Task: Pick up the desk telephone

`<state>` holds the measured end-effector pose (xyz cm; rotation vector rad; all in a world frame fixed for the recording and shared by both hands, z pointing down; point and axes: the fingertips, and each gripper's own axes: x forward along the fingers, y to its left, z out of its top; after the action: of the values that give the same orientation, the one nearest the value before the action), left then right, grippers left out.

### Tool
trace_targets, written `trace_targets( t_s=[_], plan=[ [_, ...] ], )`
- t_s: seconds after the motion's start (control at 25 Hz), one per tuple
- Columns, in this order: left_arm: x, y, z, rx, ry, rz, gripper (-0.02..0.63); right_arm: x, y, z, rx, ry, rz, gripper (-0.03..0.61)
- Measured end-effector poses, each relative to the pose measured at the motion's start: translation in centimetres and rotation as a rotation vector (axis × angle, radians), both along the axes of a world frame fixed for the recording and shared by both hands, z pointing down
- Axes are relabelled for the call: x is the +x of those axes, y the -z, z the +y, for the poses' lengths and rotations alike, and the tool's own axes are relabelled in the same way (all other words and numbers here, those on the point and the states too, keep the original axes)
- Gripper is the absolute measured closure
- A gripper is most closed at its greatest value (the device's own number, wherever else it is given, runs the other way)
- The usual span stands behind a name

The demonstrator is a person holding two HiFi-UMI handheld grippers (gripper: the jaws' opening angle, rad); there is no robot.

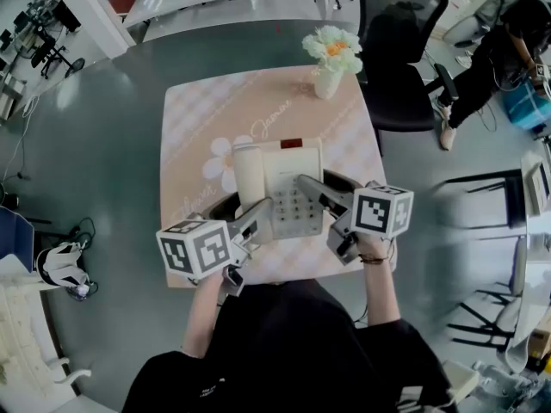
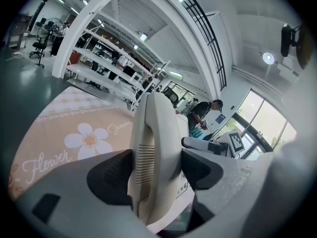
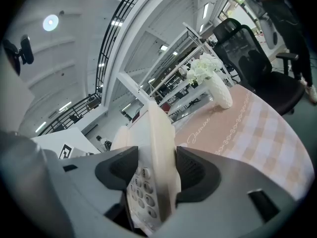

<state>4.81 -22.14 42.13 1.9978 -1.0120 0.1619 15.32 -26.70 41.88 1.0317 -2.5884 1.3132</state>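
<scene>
A cream desk telephone [image 1: 280, 179] with a red strip at its far end is over the near half of the pink table [image 1: 198, 110]. Its handset [image 2: 156, 152] lies along its left side. My left gripper [image 1: 256, 219] is shut on the telephone's near left part, and in the left gripper view the handset stands between both jaws [image 2: 156, 170]. My right gripper [image 1: 317, 194] is shut on the telephone's right edge beside the keypad [image 3: 141, 192], its jaws pressed to both faces [image 3: 151, 175]. I cannot tell whether the telephone rests on the table or is lifted.
A white vase of flowers [image 1: 330, 58] stands at the table's far right corner. A black office chair [image 1: 400, 50] is behind the table on the right, and a person [image 1: 495, 50] stands further right. The tablecloth carries a flower print [image 2: 89, 140].
</scene>
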Motion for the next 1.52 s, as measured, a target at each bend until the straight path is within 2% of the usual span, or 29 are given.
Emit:
trace_targets(
  t_s=[0.44,0.64,0.96,1.24,1.52],
  plan=[
    [-0.4,2.0,0.9,0.029,0.01,0.004,0.308,-0.1,2.0,0.9,0.019,-0.01,0.019,0.351],
    [-0.6,2.9,1.3,0.05,0.018,-0.004,0.308,-1.2,3.5,1.1,0.071,0.037,-0.033,0.351],
    [-0.6,3.7,1.8,0.063,0.018,-0.016,0.308,-1.2,4.3,1.8,0.084,0.034,-0.044,0.351],
    [-0.6,3.8,2.4,0.061,0.015,-0.006,0.308,-0.5,4.0,2.4,0.059,-0.003,0.002,0.351],
    [-0.5,3.7,2.3,0.067,0.012,-0.009,0.308,-0.6,4.1,2.3,0.077,0.01,-0.013,0.351]
  ],
)
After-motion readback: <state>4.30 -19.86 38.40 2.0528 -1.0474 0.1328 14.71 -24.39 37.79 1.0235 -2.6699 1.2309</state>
